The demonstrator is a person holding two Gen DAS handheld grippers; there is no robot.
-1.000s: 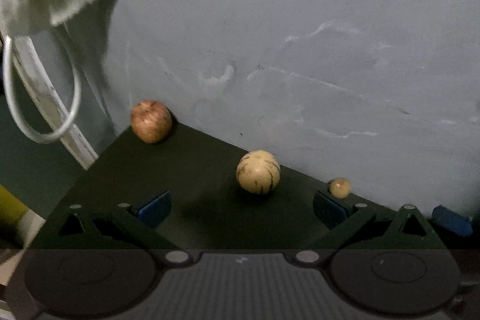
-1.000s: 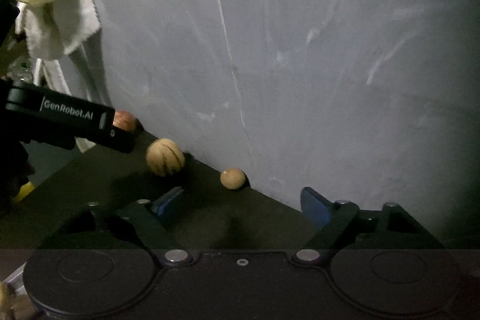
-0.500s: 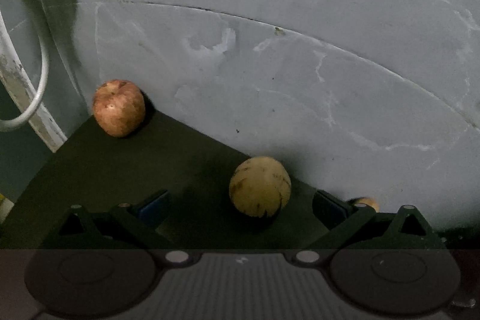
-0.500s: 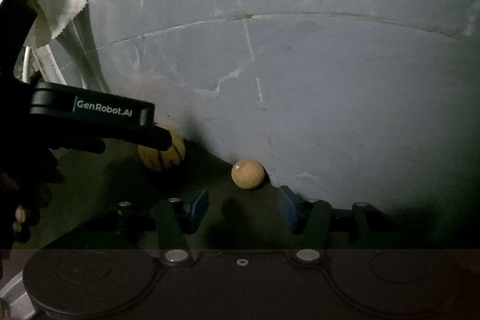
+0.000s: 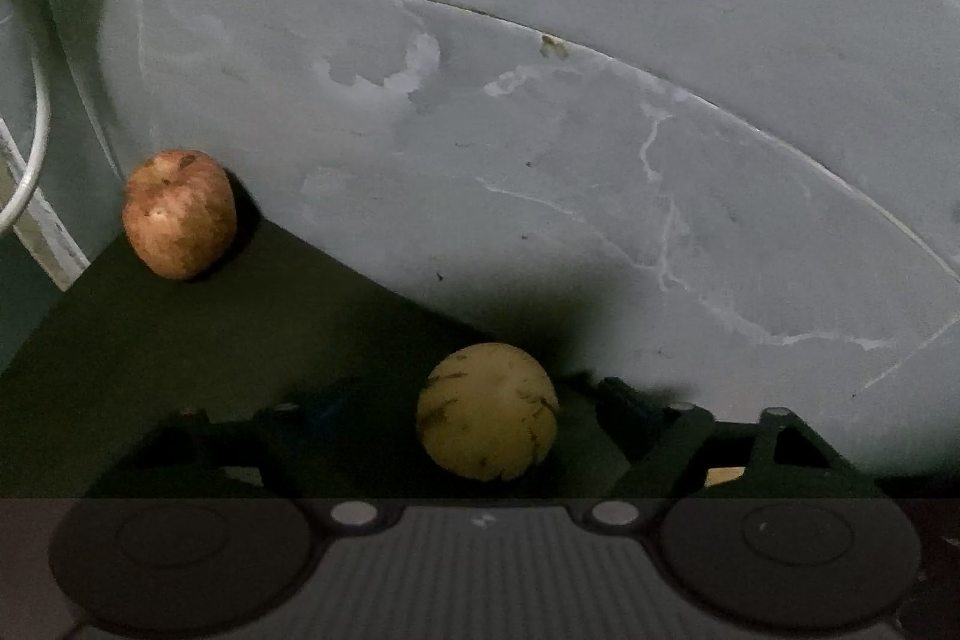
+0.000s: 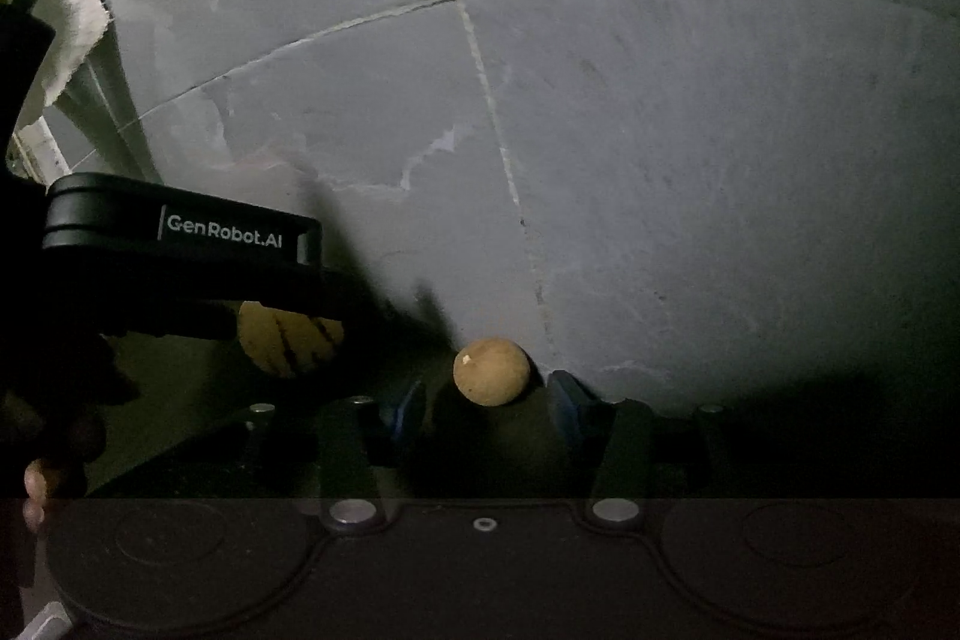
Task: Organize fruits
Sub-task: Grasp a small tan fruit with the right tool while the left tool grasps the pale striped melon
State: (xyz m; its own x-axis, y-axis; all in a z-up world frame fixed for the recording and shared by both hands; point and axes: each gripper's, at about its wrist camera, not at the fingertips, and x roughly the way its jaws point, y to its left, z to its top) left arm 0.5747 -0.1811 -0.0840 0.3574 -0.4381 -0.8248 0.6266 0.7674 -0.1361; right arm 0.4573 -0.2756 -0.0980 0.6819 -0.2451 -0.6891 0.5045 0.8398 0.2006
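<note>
My left gripper has just been closing its jaws, and the pale yellow striped fruit sits between them on the dark desk. The fruit lies nearer the right finger, but I cannot see either pad pressing on it, so the jaws stand spread around it. The fingers are dark and blurred, so their exact contact is hard to judge.

My right gripper has also just been closing. Its blue pads flank the small round brown fruit, with a sliver of dark desk showing on each side, so it is not pinching it. That fruit rests at the back edge of the desk, just beside the grey wall. In the right wrist view, the left gripper's black body hangs over the striped fruit, to the left of the small one.

Farther off, a reddish apple stands at the back edge of the desk near its far left corner, touching or nearly touching the wall, well apart from the striped fruit. A pale cloth hangs beyond the left side.
</note>
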